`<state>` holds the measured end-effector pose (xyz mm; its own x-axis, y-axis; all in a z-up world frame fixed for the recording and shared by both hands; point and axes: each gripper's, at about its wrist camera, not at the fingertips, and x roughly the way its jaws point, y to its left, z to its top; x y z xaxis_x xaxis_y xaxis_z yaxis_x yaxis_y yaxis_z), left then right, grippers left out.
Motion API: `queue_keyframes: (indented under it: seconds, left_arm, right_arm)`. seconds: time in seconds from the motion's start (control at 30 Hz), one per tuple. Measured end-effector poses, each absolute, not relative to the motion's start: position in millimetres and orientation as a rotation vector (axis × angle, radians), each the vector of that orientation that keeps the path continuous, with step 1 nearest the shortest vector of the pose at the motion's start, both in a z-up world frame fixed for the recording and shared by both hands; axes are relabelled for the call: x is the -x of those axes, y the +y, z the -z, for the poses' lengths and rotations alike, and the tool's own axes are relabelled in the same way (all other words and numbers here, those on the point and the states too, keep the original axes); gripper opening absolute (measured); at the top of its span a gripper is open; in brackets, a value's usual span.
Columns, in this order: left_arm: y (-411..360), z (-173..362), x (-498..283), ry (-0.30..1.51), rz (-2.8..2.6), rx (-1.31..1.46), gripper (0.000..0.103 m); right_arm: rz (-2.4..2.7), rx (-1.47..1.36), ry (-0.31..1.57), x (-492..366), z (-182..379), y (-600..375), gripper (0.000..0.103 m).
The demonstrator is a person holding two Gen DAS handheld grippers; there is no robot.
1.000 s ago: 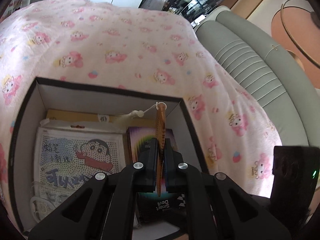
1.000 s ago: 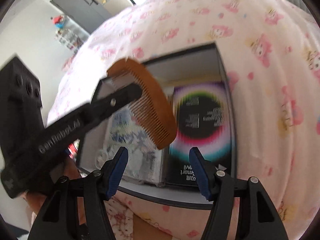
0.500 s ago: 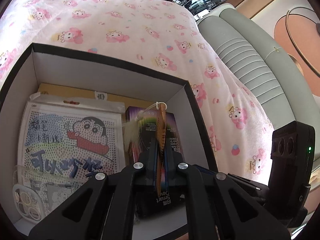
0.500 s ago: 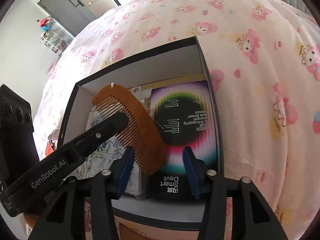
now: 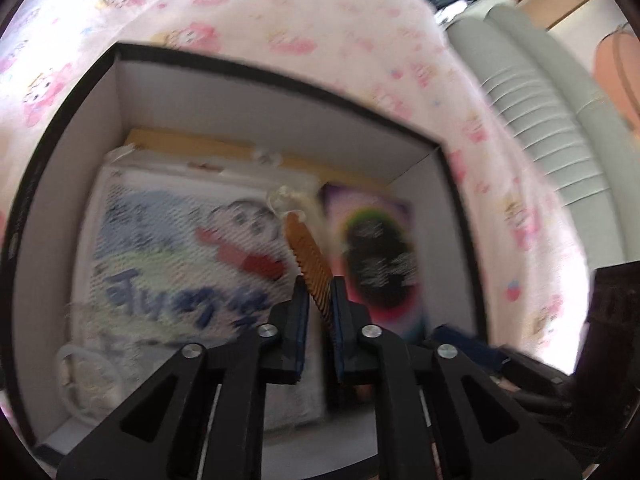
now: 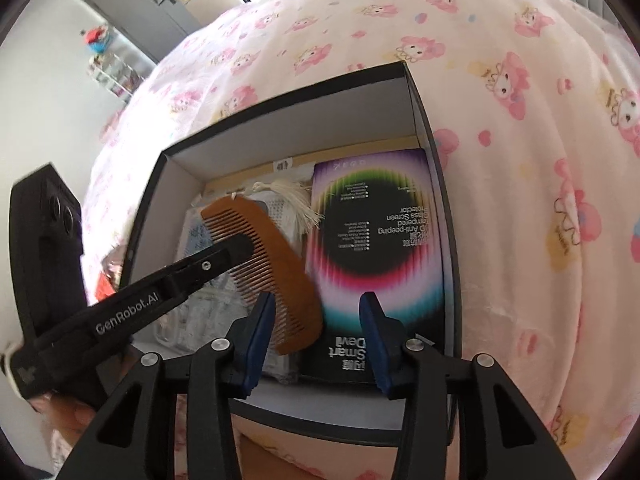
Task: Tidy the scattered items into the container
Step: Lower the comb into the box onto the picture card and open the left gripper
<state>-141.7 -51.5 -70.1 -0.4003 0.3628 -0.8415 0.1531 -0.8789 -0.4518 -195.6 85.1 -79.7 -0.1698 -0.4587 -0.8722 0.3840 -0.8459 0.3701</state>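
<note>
A brown wooden comb (image 5: 309, 264) with a white tassel (image 6: 294, 197) hangs inside the black-rimmed white box (image 5: 280, 77) on the bed. It stands tilted between the jaws of my left gripper (image 5: 320, 294). Those jaws are opening, and gaps show beside the comb. In the right wrist view the comb (image 6: 276, 268) sits over the box floor, between a cartoon craft kit (image 5: 180, 264) and a colourful screen-protector pack (image 6: 380, 240). My right gripper (image 6: 318, 308) hovers at the near wall of the box (image 6: 280, 92). Its jaws are closing with nothing between them.
The box rests on a pink cartoon-print bedsheet (image 6: 520, 160). A grey padded headboard (image 5: 560, 120) runs along the right. A white ring-shaped item (image 5: 88, 384) lies in the box's near left corner. A hand (image 6: 68, 412) holds the left gripper's body.
My left gripper has sunk deeper into the box and its jaws have parted, so the comb now tilts. My right gripper's jaws have narrowed.
</note>
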Motion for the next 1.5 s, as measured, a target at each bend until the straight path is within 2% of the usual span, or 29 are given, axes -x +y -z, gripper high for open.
queue_keyframes:
  seconds: [0.07,0.13,0.33,0.53,0.6,0.73,0.8,0.83,0.87,1.07,1.3,1.37,1.5]
  left_arm:
    - [-59,72,140,-0.768,-2.372,1.664,0.028]
    - [-70,69,136,-0.812,-2.347,1.671,0.039]
    - [-93,45,142,-0.671,-2.500,1.655,0.039]
    - [-76,69,183,-0.414,-2.407,1.800,0.042]
    - [-74,80,189,-0.389,-2.370,1.836,0.046]
    - [-76,96,188,-0.444,-2.307,1.852,0.046]
    - [-75,94,185,-0.421,-2.304,1.822,0.043]
    - [-75,94,183,-0.437,-2.290,1.808,0.034]
    - [-75,95,182,-0.455,-2.274,1.800,0.019]
    - [-82,77,169,-0.500,-2.330,1.675,0.007]
    - [-111,45,156,-0.568,-2.609,1.501,0.005]
    - [-118,48,151,-0.614,-2.614,1.520,0.005]
    - [-122,63,147,-0.580,-2.563,1.681,0.008]
  right_arm:
    - [2.064,-1.566,-0.071,195,80,85,0.040]
    - [2.076,-1.575,-0.068,196,80,87,0.040]
    - [1.949,-1.544,-0.133,191,72,85,0.041]
    - [1.827,-1.607,0.036,188,85,47,0.044]
    - [1.825,-1.637,0.104,191,93,38,0.044]
    - [1.808,-1.704,0.119,197,112,32,0.044]
    - [1.805,-1.717,0.120,196,120,31,0.044]
    - [1.806,-1.720,0.118,196,122,30,0.044]
    - [1.814,-1.711,0.114,196,123,30,0.044]
    - [1.834,-1.697,0.025,197,121,36,0.044]
    - [1.850,-1.647,-0.020,195,112,40,0.045]
    - [1.842,-1.660,-0.002,194,115,37,0.045]
    - [1.830,-1.706,0.017,193,127,36,0.045]
